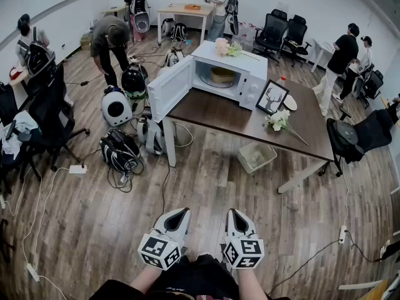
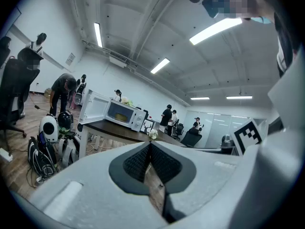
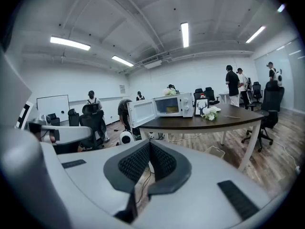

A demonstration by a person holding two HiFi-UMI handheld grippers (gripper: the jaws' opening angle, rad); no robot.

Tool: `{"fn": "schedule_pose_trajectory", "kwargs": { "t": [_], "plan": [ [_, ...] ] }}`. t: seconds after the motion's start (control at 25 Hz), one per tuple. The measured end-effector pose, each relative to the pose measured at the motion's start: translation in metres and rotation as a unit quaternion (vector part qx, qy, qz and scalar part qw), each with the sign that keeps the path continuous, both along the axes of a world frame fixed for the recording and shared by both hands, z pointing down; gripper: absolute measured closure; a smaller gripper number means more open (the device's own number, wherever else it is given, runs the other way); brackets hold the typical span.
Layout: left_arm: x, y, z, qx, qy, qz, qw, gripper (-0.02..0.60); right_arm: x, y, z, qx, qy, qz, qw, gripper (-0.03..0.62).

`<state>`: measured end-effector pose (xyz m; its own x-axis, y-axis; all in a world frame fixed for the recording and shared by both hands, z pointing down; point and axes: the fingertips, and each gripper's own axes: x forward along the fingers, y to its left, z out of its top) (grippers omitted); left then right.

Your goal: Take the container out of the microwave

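Observation:
A white microwave (image 1: 240, 67) stands on the dark table (image 1: 225, 119) with its door (image 1: 169, 87) swung open to the left. Inside sits a tan bowl-like container (image 1: 223, 76). The left gripper view shows the microwave (image 2: 125, 113) small and far off, and so does the right gripper view (image 3: 176, 104), where the container (image 3: 171, 110) shows through the opening. My left gripper (image 1: 180, 216) and right gripper (image 1: 235, 216) are low in the head view, well short of the table, side by side. Both are shut with nothing between the tips: left (image 2: 150, 143), right (image 3: 149, 142).
A deer picture frame (image 1: 272, 96) and white flowers (image 1: 279, 120) sit on the table right of the microwave. A wire basket (image 1: 256, 157) stands under the table. Bags (image 1: 120, 152), helmets and cables lie on the floor at left. Several people and office chairs (image 1: 272, 33) fill the room's edges.

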<state>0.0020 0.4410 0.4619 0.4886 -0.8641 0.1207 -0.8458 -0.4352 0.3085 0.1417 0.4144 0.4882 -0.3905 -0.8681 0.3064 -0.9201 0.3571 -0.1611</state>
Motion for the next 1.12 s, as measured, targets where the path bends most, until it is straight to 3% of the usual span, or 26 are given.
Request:
{"fn": "schedule_pose_trajectory", "kwargs": {
  "t": [0.28, 0.68, 0.84, 1.12],
  "plan": [
    [-0.021, -0.011, -0.003, 0.012, -0.003, 0.014, 0.9998, 0.572, -0.027, -0.008, -0.013, 0.026, -0.043, 0.010, 0.999, 0.586],
    [-0.045, -0.015, -0.003, 0.019, -0.008, 0.055, 0.9983, 0.572, -0.052, -0.012, -0.014, 0.046, -0.026, 0.052, 0.997, 0.586],
    [-0.053, -0.024, -0.002, 0.022, -0.007, 0.045, 0.9987, 0.572, -0.042, -0.024, -0.016, 0.059, -0.011, 0.089, 0.994, 0.586],
    [-0.067, -0.062, 0.008, 0.019, -0.013, 0.009, 0.9997, 0.572, -0.046, -0.074, -0.007, 0.051, -0.046, 0.068, 0.995, 0.586]
  ]
}}
